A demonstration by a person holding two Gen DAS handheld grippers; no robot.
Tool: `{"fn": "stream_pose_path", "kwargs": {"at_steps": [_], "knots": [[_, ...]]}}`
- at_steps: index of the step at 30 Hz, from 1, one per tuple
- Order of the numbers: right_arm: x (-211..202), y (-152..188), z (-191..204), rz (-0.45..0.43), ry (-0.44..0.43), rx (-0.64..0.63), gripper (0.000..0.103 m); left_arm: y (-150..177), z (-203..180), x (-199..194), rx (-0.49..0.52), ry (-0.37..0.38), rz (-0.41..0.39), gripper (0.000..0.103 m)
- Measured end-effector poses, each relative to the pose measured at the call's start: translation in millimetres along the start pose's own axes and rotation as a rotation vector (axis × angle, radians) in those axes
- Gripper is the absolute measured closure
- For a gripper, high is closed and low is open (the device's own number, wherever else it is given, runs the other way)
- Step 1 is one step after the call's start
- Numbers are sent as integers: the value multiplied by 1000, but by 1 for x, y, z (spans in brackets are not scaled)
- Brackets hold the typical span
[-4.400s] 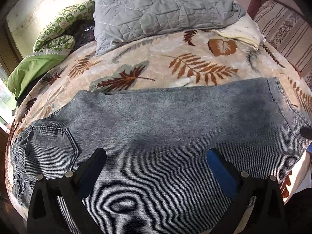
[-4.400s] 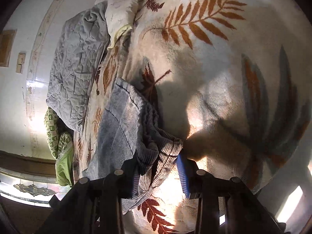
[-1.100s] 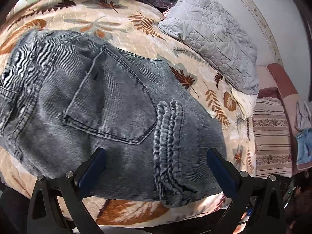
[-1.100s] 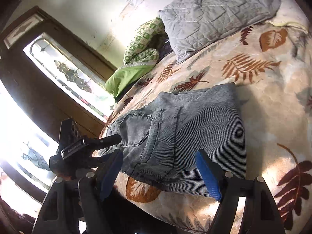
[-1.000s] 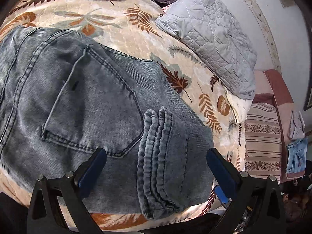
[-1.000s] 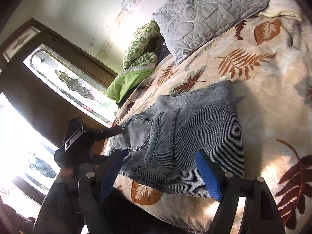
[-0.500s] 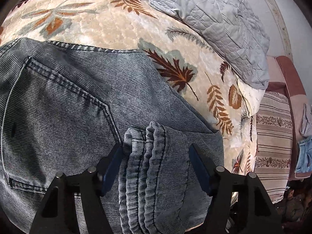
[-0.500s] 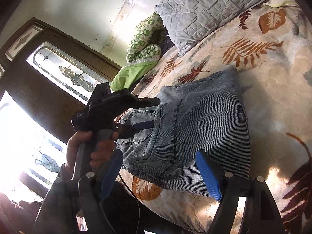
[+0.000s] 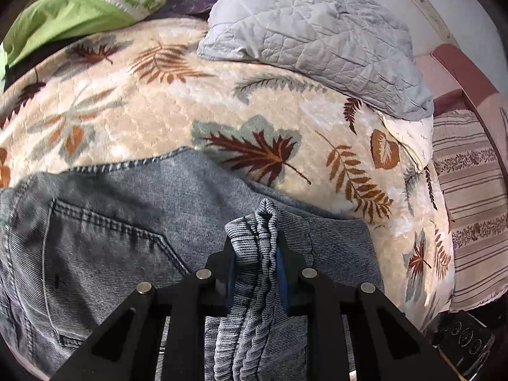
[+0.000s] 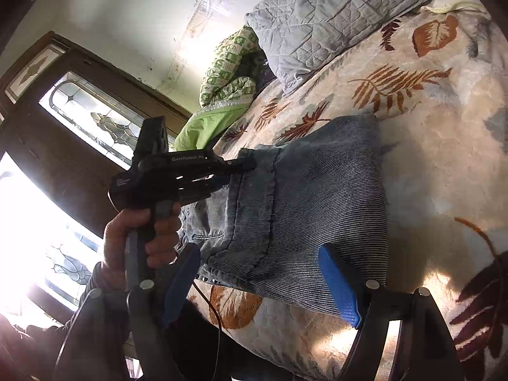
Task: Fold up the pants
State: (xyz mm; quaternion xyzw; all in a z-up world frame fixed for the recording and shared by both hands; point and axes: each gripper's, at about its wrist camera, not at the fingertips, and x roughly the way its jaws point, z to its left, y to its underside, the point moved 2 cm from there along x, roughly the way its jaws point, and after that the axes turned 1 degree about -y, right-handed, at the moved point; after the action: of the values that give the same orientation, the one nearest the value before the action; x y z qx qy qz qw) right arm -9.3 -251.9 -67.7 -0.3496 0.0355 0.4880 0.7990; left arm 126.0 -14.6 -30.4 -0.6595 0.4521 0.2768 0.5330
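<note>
Pinching the hem: the left claw (image 9: 256, 277) grips the bunched cuff of the grey-blue ribbed denim pants (image 9: 120, 231) lying folded on the leaf-patterned beige bed blanket (image 9: 158, 120).
From the right wrist, the right claw (image 10: 260, 281) hangs wide apart and empty just over the pants' (image 10: 317, 203) near edge; the left claw (image 10: 246, 166) bites their far corner.

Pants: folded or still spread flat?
Folded. The pants lie doubled, leg hems stacked over the back pocket. Left claw pinches those hems; right claw open.
</note>
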Motion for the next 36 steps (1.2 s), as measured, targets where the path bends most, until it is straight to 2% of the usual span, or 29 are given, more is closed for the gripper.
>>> {"fn": "stream_pose_path", "kwargs": {"at_steps": [2, 5, 7, 8, 10, 11, 14, 17, 18, 20, 21, 23, 24, 25, 26, 29, 30, 32, 34, 36], "knots": [[-1, -1, -3, -10, 3, 12, 24, 0, 0, 6, 27, -41, -4, 80], [2, -2, -9, 1, -6, 54, 24, 2, 4, 39, 63, -92, 52, 78], [6, -1, -12, 18, 0, 70, 24, 8, 8, 47, 68, -114, 60, 74], [6, -1, -12, 20, 3, 68, 24, 9, 10, 43, 50, -102, 50, 73], [4, 0, -13, 16, -2, 68, 24, 9, 15, 33, -3, -93, 63, 59], [3, -1, -13, 14, -9, 74, 24, 9, 15, 24, -13, -82, 50, 58], [-2, -5, -15, -6, -55, 117, 24, 21, 10, -15, -1, -20, -13, 53], [-12, -14, -15, -42, -131, 173, 24, 45, -3, -43, 35, 63, -39, 41], [-13, -19, -15, -49, -146, 188, 23, 54, -5, -43, 36, 90, -21, 37], [-11, -32, -18, -44, -163, 223, 23, 70, -8, -31, 32, 140, 47, 37], [-8, -40, -21, -43, -180, 245, 23, 77, -7, -21, 30, 133, 76, 37], [6, -52, -32, -3, -216, 313, 20, 90, 0, 4, 31, 66, 144, 38], [19, -53, -43, 48, -179, 366, 20, 91, -2, 4, 53, 65, 116, 38], [31, -50, -59, 109, -78, 424, 23, 91, -6, 1, 73, 49, 106, 38], [39, -47, -69, 142, -26, 469, 25, 91, -10, -3, 79, 30, 107, 38], [30, -61, -53, 113, -45, 399, 24, 87, -19, -27, 113, 56, 17, 36], [26, -68, -47, 85, -56, 374, 24, 87, -21, -31, 123, 70, 0, 31], [24, -81, -42, 53, -88, 356, 23, 91, -19, -23, 116, 82, 17, 28], [31, -94, -46, 39, -88, 370, 22, 96, -10, 2, 91, 42, 105, 28], [49, -104, -61, 60, -59, 378, 22, 96, -12, 1, 118, 40, 52, 28]]}}
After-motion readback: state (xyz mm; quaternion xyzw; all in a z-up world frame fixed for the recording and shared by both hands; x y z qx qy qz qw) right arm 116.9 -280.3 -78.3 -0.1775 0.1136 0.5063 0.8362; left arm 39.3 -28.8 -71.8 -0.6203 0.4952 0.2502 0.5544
